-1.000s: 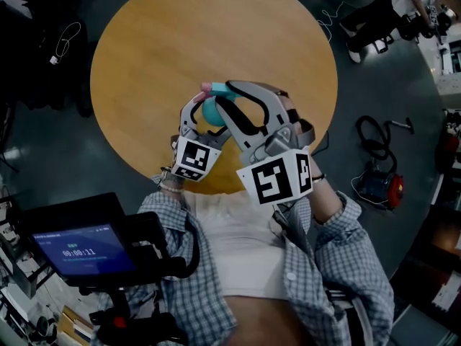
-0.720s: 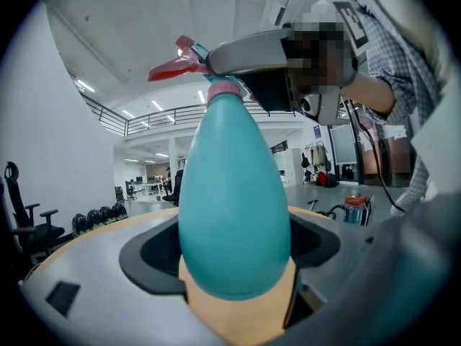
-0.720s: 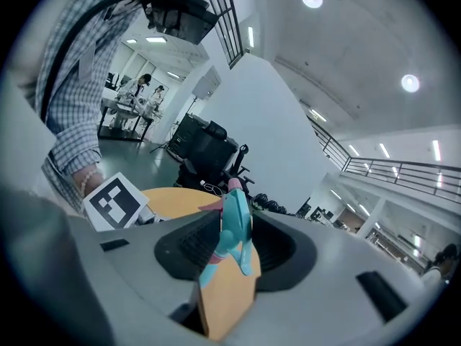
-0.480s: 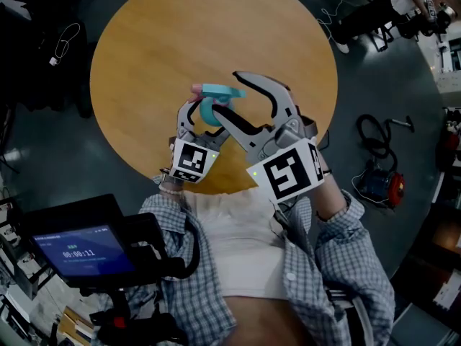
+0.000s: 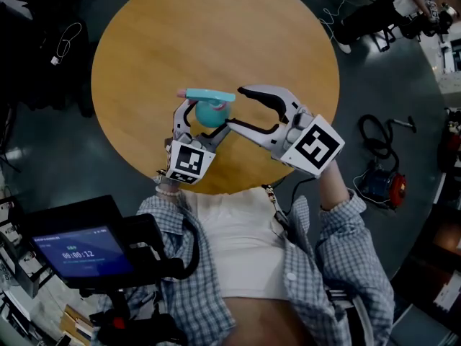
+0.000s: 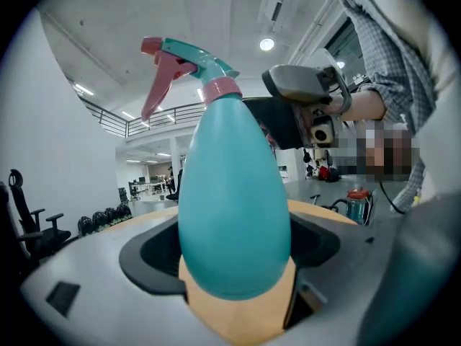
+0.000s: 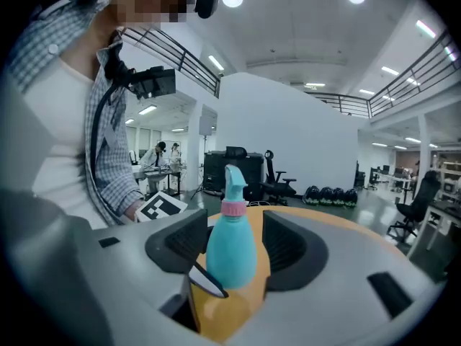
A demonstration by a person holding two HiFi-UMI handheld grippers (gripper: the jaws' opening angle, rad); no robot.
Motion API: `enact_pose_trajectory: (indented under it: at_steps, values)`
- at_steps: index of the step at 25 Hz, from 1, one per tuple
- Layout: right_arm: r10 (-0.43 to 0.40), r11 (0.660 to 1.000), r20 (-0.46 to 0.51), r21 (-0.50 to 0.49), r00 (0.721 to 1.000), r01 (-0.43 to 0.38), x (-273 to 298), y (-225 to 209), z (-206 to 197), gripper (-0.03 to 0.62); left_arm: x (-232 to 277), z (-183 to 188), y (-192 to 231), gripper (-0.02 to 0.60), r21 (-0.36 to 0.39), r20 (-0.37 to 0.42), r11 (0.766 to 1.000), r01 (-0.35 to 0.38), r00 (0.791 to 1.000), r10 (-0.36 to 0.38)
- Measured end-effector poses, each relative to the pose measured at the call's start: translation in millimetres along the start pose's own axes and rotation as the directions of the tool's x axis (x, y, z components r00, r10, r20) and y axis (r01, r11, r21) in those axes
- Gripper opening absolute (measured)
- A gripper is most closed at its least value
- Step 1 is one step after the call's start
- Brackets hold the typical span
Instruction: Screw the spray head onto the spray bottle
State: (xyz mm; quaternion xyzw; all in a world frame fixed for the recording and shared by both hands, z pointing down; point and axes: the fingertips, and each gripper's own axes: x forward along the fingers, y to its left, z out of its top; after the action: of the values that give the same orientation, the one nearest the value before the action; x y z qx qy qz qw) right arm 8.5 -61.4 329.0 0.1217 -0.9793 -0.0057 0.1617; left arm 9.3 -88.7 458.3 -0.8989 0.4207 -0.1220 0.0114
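A teal spray bottle (image 5: 212, 113) is held over the round wooden table (image 5: 216, 34), with my left gripper (image 5: 202, 119) shut on its body. Its teal spray head (image 5: 209, 94) with the pink trigger sits on the neck and points left. In the left gripper view the bottle (image 6: 234, 207) fills the gap between the jaws, with a pink collar (image 6: 220, 89) under the head (image 6: 189, 58). My right gripper (image 5: 238, 109) is just right of the bottle, its jaws opening. In the right gripper view the bottle (image 7: 230, 247) stands in line with the gap, and neither pad touches it.
A dark stand with a lit screen (image 5: 79, 249) is at the lower left, beside the person's checked shirt. On the floor to the right lie cables and a red and blue device (image 5: 378, 182). A white cable (image 5: 65, 42) lies on dark gear at the left.
My right gripper has let go of the spray head, opened and drawn back to the right. The spray head now lies flatter and points left. My left gripper still holds the bottle.
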Motion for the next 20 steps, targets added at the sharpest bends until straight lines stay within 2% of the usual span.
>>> enact_pose_trajectory:
  at_steps: [3,6,8,11,15,17,20]
  values:
    - [0.049,0.999,0.016,0.010,0.999,-0.050,9,3,-1,0.203,-2,0,-1,0.434,-0.001,-0.001,1.000,0.002,1.000,-0.002]
    - [0.085,0.996,0.039,-0.004,0.996,-0.085,18,2,6,0.140,-3,-1,-1,0.434,0.001,-0.002,1.000,0.005,1.000,-0.005]
    - [0.122,0.993,0.059,-0.009,0.991,-0.121,24,5,11,0.138,-3,-1,0,0.434,0.006,-0.003,1.000,0.004,1.000,-0.004]
    - [0.166,0.985,0.104,0.033,0.981,-0.170,26,4,17,0.139,-4,-1,-1,0.434,0.025,-0.010,1.000,0.007,1.000,-0.007]
    - [0.171,0.983,0.148,0.037,0.974,-0.178,24,-1,18,0.123,-5,2,0,0.434,0.017,-0.003,1.000,0.003,1.000,-0.003]
    - [0.153,0.980,0.220,0.094,0.963,-0.177,21,-6,20,0.121,-5,7,2,0.434,0.001,0.008,1.000,-0.003,1.000,0.003]
    - [0.083,0.976,0.316,0.166,0.945,-0.142,17,-11,22,0.121,-4,15,4,0.434,-0.007,0.014,1.000,-0.012,1.000,0.012]
